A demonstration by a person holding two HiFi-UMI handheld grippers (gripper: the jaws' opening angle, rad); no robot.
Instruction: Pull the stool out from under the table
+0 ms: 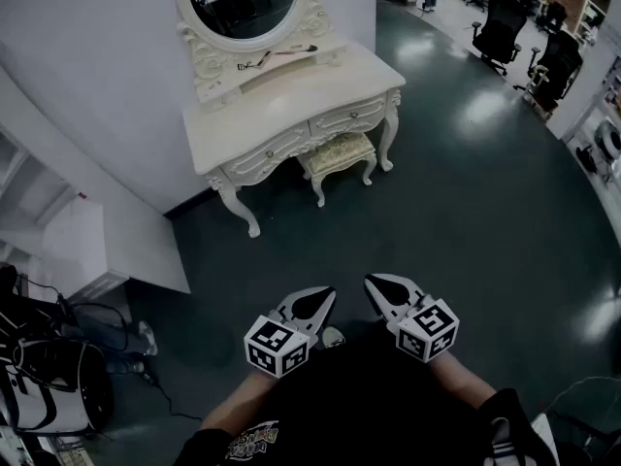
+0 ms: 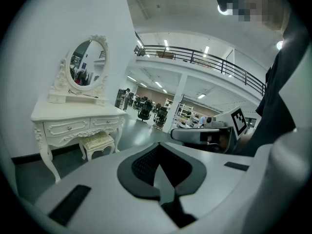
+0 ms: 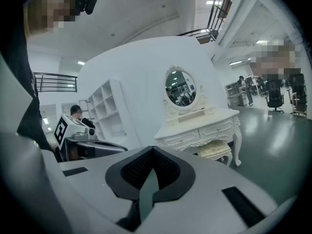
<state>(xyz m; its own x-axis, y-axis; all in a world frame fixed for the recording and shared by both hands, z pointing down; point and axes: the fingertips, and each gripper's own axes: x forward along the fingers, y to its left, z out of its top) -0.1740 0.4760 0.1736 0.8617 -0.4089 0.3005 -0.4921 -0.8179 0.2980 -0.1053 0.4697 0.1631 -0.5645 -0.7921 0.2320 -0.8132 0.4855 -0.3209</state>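
Observation:
A small cream stool with a patterned cushion stands tucked under the white dressing table, which backs onto the wall. The stool shows low at the left of the left gripper view, and the stool sits right of centre in the right gripper view. My left gripper and right gripper are side by side close to the person's body, well short of the table, tips toward it. Both are shut with nothing between the jaws.
An oval mirror tops the table. White shelving stands at the left, with bags and cables on the floor nearby. Office chairs stand far right. Dark glossy floor stretches between me and the table.

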